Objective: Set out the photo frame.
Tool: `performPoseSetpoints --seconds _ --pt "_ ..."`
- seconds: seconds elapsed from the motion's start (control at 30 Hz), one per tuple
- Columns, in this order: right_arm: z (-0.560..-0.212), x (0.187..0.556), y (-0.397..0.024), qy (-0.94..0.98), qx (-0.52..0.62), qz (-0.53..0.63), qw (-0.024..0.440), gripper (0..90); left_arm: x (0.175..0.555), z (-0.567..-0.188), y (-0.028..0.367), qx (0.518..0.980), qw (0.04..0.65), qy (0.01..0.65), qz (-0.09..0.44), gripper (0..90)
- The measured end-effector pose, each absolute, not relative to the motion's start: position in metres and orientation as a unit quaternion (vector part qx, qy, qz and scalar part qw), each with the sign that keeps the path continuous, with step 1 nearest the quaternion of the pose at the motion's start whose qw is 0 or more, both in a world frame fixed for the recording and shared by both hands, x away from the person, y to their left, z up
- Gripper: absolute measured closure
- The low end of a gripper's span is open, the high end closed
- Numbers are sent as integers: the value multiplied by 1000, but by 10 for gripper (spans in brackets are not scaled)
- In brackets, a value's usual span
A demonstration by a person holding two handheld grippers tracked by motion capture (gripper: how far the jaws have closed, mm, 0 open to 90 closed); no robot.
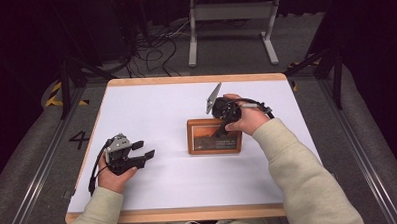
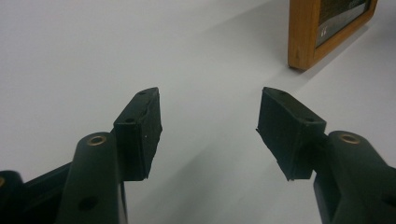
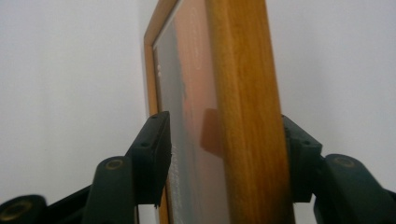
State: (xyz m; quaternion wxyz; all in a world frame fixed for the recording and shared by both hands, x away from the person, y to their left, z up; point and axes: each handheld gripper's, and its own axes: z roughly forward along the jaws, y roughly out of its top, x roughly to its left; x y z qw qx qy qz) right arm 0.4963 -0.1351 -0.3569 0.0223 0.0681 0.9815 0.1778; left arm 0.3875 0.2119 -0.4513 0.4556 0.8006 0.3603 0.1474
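Wooden and orange-brown, the picture frame (image 1: 215, 136) stands near the middle of the white table (image 1: 151, 108), a dark-and-orange print with pale lettering behind its glass. The right gripper (image 1: 226, 122) comes down on the frame's far top edge, held by the right hand (image 1: 246, 118) just behind it. In the right gripper view the frame (image 3: 233, 116) stands between the two black jaws: the left pad (image 3: 156, 149) is clear of the glass with a gap showing, while the right pad sits against the frame's back side (whether it presses there I cannot tell), so the jaws are parted around the frame, not clamped on it. The left gripper (image 1: 140, 150) rests well to the left of the frame, low over the table, in the left hand (image 1: 116, 172). Its jaws are wide apart with nothing between them; in the left gripper view the frame's corner (image 2: 322, 32) sits beyond them.
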Motion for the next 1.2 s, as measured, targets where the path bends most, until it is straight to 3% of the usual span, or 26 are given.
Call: performPoseSetpoints --seconds 0.2,0.3,0.83,1.2 --pt "-355 501 -141 975 99 195 51 239 388 -451 212 801 455 360 147 402" --pt "-355 500 -144 970 116 205 55 189 388 -451 212 801 456 360 147 401" --pt "-324 478 -181 941 179 274 85 84 382 -446 207 802 458 356 145 371" --pt "-316 459 -221 914 231 322 93 66 376 -443 210 802 461 352 142 348"
